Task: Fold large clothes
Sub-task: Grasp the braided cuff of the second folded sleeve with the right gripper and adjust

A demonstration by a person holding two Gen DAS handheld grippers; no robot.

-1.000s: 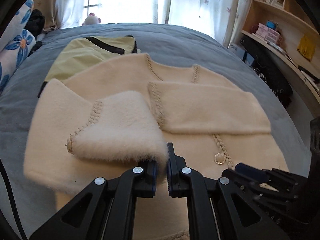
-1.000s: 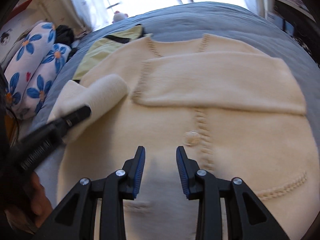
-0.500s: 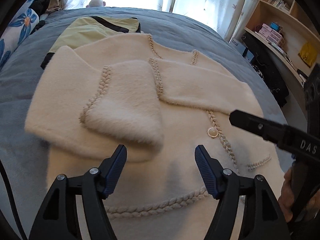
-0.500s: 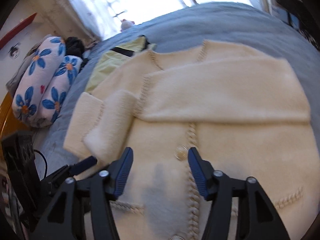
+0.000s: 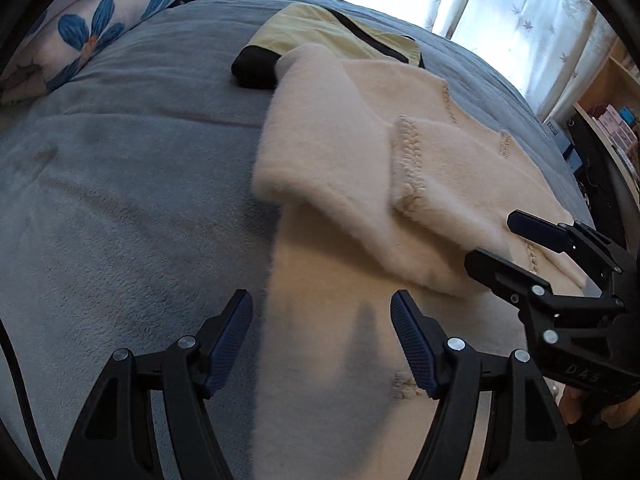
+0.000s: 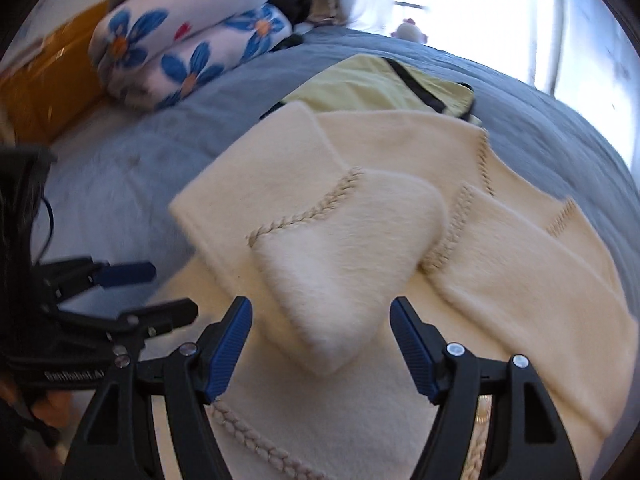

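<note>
Both grippers gape empty: left gripper (image 5: 322, 336) straddles the cardigan's (image 5: 448, 184) near-left edge, right gripper (image 6: 320, 338) faces the folded sleeve (image 6: 344, 256) just beyond.

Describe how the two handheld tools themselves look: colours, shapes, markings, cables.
Both are matte black, angular plastic frames with silver rivets at the joints. The left tool and right tool each carry two fingers faced with ribbed blue pads. The right tool's body shows embossed letters "DAS"; the left one bears white, blurred lettering. A thin black cable trails by the left tool.
</note>
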